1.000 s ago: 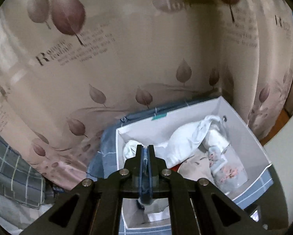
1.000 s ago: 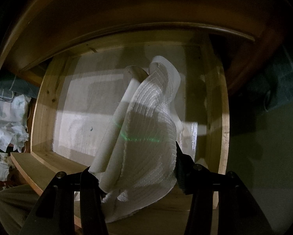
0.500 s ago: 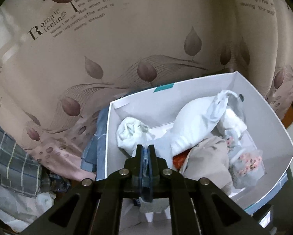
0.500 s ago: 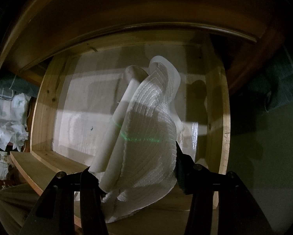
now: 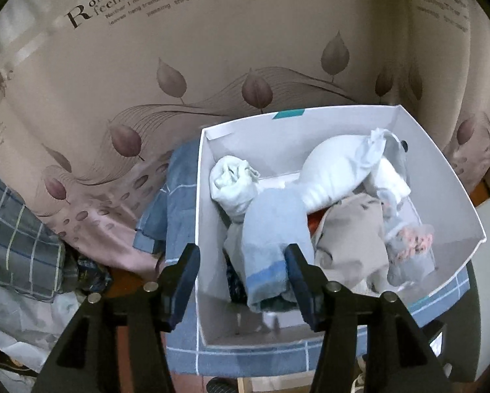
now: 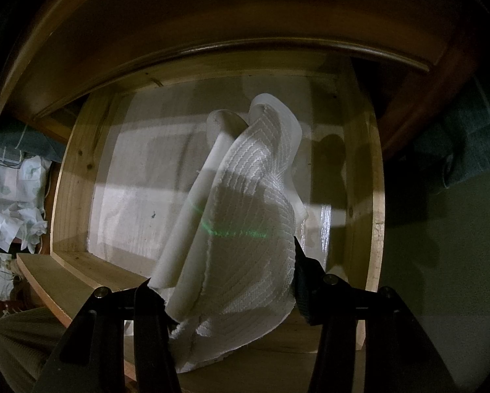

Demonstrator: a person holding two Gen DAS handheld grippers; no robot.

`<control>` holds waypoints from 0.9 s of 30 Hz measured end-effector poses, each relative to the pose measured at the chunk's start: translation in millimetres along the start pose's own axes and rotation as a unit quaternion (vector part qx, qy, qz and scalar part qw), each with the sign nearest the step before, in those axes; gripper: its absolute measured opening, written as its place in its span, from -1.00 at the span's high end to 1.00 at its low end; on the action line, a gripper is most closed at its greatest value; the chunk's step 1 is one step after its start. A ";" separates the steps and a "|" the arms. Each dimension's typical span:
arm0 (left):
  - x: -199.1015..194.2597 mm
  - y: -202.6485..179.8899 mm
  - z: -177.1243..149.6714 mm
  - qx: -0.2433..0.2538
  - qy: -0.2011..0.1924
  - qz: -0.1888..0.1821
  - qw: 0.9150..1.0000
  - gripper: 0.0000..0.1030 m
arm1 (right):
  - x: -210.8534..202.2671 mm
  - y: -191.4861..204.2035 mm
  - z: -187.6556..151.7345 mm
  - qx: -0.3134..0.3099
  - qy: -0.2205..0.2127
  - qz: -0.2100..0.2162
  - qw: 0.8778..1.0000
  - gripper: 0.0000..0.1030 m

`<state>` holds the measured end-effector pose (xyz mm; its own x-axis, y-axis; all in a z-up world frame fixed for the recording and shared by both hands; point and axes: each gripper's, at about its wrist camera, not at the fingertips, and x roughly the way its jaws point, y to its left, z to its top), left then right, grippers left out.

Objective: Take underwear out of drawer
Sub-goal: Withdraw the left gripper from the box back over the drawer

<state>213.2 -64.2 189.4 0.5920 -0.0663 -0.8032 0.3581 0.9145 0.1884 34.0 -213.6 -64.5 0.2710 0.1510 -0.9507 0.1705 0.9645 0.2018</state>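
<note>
Left claw: the left claw hangs wide open over a white cardboard box, its blue-padded fingers spread to either side of a pale blue cloth with a darker blue band; whether the pads touch the cloth cannot be told.
Box contents: the blue cloth lies on the heap at the near side of the box. Behind it to the left sits a rolled white garment; a long white padded piece runs toward the far right corner; a beige garment and a floral-print piece fill the right side.
Around the box: it rests on blue checked fabric, with a leaf-printed curtain rising behind it.
Right claw: the right claw is closed partway on white textured underwear, fabric bunched between the two fingers and hanging below them.
Task item: the gripped underwear stands above the front rail of an open wooden drawer, whose pale lined floor shows behind it.
Beside the drawer: crumpled white paper lies to its left.
</note>
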 end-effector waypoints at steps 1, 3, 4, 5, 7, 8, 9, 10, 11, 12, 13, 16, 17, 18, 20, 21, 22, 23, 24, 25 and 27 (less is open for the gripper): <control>-2.4 -1.1 -2.0 0.004 0.001 0.002 1.000 -0.07 | -0.2 -0.1 0.1 0.002 0.000 0.000 1.000 0.09; -6.0 -3.3 -4.9 0.011 0.002 -0.001 1.000 -0.07 | -0.2 0.2 0.3 0.000 -0.001 -0.001 1.000 0.10; -8.1 -4.9 -7.4 0.013 0.003 -0.003 1.000 -0.07 | -0.5 0.0 0.1 -0.001 -0.001 0.000 1.000 0.11; -10.0 -6.3 -10.1 0.015 0.004 -0.007 1.000 -0.07 | -0.5 -0.5 -0.2 -0.001 -0.003 0.001 1.000 0.13; -12.3 -7.6 -13.5 0.019 0.002 -0.013 1.000 -0.07 | -1.1 -2.0 -0.2 0.000 -0.006 0.003 1.000 0.15; -14.0 -7.8 -15.4 0.019 -0.001 -0.012 1.000 -0.08 | -1.1 -2.7 -0.1 0.001 -0.007 0.007 1.000 0.16; -16.3 -7.7 -18.0 0.016 -0.005 -0.014 1.000 -0.08 | -2.0 -3.8 -0.1 0.004 -0.010 0.012 1.000 0.17; -17.9 -7.3 -19.7 0.012 -0.008 -0.017 1.000 -0.08 | -3.0 -3.8 0.0 0.003 -0.013 0.014 1.000 0.18; -19.9 -6.2 -21.3 0.005 -0.012 -0.017 1.000 -0.08 | -4.1 -3.4 0.2 0.001 -0.015 0.015 1.000 0.19; -24.2 -4.7 -24.7 -0.003 -0.021 -0.021 1.000 -0.08 | -5.2 -3.3 0.4 0.002 -0.019 0.017 1.000 0.20; -27.2 -4.2 -27.0 -0.005 -0.027 -0.025 0.999 -0.08 | -6.5 -3.4 1.0 0.002 -0.022 0.019 1.000 0.21; -39.1 -5.1 -36.7 -0.003 -0.049 -0.026 0.998 -0.08 | -9.8 -2.9 2.2 0.002 -0.031 0.026 0.999 0.22; -42.7 -6.5 -39.9 0.003 -0.056 -0.023 0.998 -0.08 | -11.5 -2.7 2.8 0.001 -0.035 0.026 0.999 0.23; -46.7 -8.6 -44.5 0.009 -0.062 -0.019 0.998 -0.08 | -13.7 -3.2 3.6 0.000 -0.040 0.025 0.999 0.23; -54.5 -12.3 -55.0 0.021 -0.073 -0.020 0.997 -0.08 | -16.4 -1.8 4.6 0.000 -0.046 0.027 0.999 0.23; -56.8 -12.9 -60.1 0.022 -0.074 -0.022 0.997 -0.08 | -17.7 -3.1 5.3 0.002 -0.049 0.027 0.998 0.23; -58.8 -12.9 -64.9 0.021 -0.074 -0.024 0.997 -0.08 | -18.5 -2.6 5.5 0.002 -0.050 0.026 0.998 0.23; -60.0 -12.8 -69.5 0.018 -0.074 -0.028 0.997 -0.08 | -18.9 -2.2 5.5 0.003 -0.051 0.025 0.998 0.23; -60.8 -11.5 -76.2 0.013 -0.070 -0.035 0.997 -0.08 | -19.0 -1.3 5.8 0.004 -0.053 0.025 0.998 0.23; -61.6 -10.6 -82.1 0.007 -0.069 -0.036 0.997 -0.08 | -20.1 -0.5 5.7 0.003 -0.055 0.022 0.998 0.23; -61.9 -7.1 -93.6 -0.004 -0.069 -0.036 0.997 -0.08 | -23.4 -0.4 4.7 0.001 -0.062 0.017 0.998 0.23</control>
<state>106.4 -29.2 185.0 0.6598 -0.1853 -0.7283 0.3970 0.9088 0.1285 32.0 -218.5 -41.2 0.3911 0.1560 -0.9070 0.1601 0.9590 0.2340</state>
